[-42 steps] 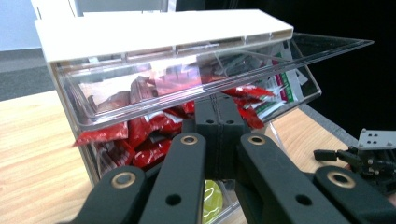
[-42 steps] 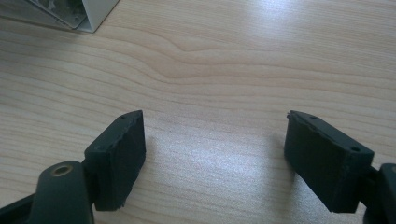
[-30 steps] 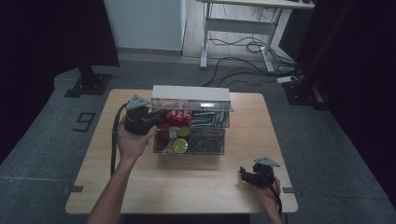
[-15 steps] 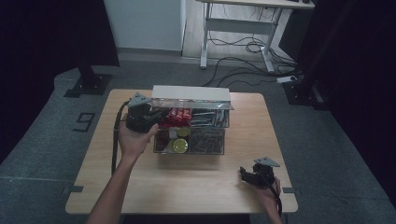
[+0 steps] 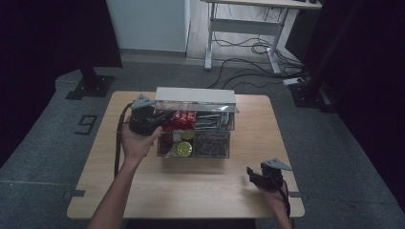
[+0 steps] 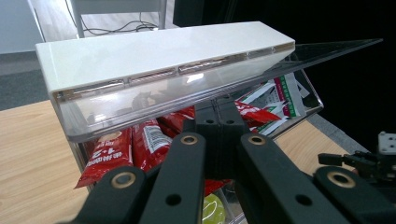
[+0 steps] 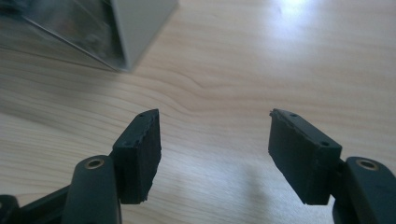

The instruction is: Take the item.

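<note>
A clear plastic organiser box (image 5: 210, 148) stands in the middle of the table with its white-edged lid (image 5: 196, 95) raised. Red sachets (image 5: 184, 118) lie in its back left compartment, a yellow-green round thing (image 5: 183, 149) in the front one. My left gripper (image 5: 160, 117) is at the box's left side, shut, with its tips (image 6: 217, 119) under the lid (image 6: 163, 51) among the red sachets (image 6: 140, 144); whether it pinches one is hidden. My right gripper (image 5: 250, 172) rests low near the table's front right, open, its jaws just closing a little with nothing between them (image 7: 215, 130).
The wooden table (image 5: 143, 191) has bare room in front of the box and on both sides. A corner of the box (image 7: 135, 28) shows at the top left of the right gripper view. A desk frame and cables (image 5: 248, 47) lie on the floor beyond.
</note>
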A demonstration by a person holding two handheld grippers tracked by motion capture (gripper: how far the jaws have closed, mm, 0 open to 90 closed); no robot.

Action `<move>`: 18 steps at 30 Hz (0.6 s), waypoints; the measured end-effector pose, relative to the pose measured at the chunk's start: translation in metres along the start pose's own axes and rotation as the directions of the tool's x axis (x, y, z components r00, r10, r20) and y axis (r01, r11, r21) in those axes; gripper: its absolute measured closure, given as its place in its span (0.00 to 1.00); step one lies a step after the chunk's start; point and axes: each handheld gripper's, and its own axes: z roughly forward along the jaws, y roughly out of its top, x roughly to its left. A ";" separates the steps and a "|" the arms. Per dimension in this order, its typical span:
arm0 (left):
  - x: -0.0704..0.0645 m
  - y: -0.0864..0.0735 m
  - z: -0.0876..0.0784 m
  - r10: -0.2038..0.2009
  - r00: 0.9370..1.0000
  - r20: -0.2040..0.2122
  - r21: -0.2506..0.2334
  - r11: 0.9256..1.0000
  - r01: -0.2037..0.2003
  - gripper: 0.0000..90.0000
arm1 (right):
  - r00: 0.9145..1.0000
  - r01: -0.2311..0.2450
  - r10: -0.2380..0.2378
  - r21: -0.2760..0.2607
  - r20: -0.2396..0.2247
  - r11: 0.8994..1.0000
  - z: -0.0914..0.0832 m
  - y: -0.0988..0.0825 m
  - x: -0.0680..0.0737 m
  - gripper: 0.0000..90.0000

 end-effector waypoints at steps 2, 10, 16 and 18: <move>0.001 0.000 0.000 -0.006 1.000 0.005 -0.001 1.000 0.006 1.00 | 1.000 0.005 -0.006 -0.028 -0.026 1.000 -0.009 0.009 0.006 0.39; 0.002 0.001 0.001 -0.007 1.000 0.003 0.003 1.000 0.007 1.00 | 0.995 0.003 -0.015 -0.122 -0.095 0.993 -0.028 0.035 0.023 0.41; 0.002 0.000 0.000 -0.005 1.000 0.006 0.002 1.000 0.005 1.00 | 0.988 0.068 -0.093 -0.193 -0.124 0.979 -0.046 0.064 0.042 0.41; 0.002 0.000 0.000 -0.005 1.000 0.006 0.002 1.000 0.005 1.00 | 0.987 0.069 -0.095 -0.197 -0.128 0.978 -0.048 0.066 0.044 0.41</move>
